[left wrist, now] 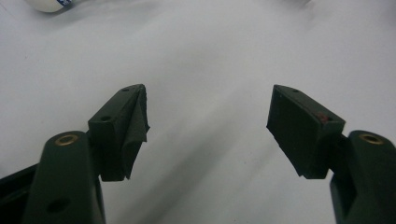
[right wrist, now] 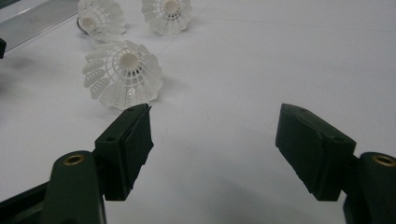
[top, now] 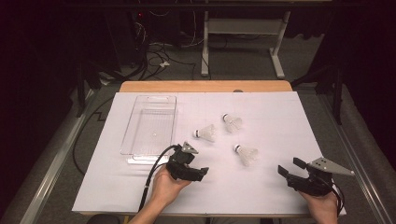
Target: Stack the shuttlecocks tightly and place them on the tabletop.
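Observation:
Three white plastic shuttlecocks lie on the white sheet (top: 261, 112): one (top: 206, 133) nearest the tray, one (top: 232, 123) farther back, one (top: 246, 154) closest to me. My left gripper (top: 203, 172) rests low, left of the near shuttlecock, pointing right. Its jaws stand open over bare sheet (left wrist: 208, 112), with a shuttlecock's cork (left wrist: 49, 3) at the top left. My right gripper (top: 289, 166) sits at the right front, pointing left. In its own view it is open (right wrist: 215, 123) and holds nothing. The near shuttlecock (right wrist: 122, 74) lies just beyond its left jaw, the other two (right wrist: 100, 17) (right wrist: 166, 14) behind.
A clear plastic tray (top: 149, 123) with nothing in it stands at the back left of the sheet; its edge (right wrist: 32, 23) appears in the right gripper view. The wooden table edge (top: 205, 86) runs along the back. Cables and a desk frame lie on the floor beyond.

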The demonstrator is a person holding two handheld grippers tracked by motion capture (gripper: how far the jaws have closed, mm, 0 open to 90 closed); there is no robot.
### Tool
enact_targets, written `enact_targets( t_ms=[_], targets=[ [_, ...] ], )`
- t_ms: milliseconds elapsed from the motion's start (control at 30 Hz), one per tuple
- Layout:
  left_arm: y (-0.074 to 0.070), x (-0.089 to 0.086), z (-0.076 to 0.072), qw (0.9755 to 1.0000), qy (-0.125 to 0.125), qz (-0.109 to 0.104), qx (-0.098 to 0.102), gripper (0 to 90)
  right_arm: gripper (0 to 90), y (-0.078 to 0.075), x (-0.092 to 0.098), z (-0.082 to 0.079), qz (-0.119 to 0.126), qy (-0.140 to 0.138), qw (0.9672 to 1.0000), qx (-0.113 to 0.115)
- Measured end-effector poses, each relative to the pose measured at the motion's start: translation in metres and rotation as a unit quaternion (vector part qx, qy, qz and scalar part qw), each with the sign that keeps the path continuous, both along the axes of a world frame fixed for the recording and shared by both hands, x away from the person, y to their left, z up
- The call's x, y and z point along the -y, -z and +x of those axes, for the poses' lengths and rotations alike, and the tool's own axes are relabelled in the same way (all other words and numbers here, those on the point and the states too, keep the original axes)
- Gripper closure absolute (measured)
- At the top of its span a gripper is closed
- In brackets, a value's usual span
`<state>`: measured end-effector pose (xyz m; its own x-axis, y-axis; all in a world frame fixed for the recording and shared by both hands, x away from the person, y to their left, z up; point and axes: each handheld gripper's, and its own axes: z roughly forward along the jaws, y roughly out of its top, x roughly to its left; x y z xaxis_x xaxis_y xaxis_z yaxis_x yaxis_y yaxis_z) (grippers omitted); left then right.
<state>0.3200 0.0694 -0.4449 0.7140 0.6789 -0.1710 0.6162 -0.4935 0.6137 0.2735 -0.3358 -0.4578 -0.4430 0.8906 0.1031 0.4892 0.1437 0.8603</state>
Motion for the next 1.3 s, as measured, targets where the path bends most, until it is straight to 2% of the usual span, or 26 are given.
enact_targets(
  t_ms=[1300],
  targets=[
    [0.007,-0.008,-0.019,1.0000,0.000,-0.002,0.005,30.8,27.6,0.000,0.000,-0.001,-0.002,0.001,1.0000,0.001]
  ],
)
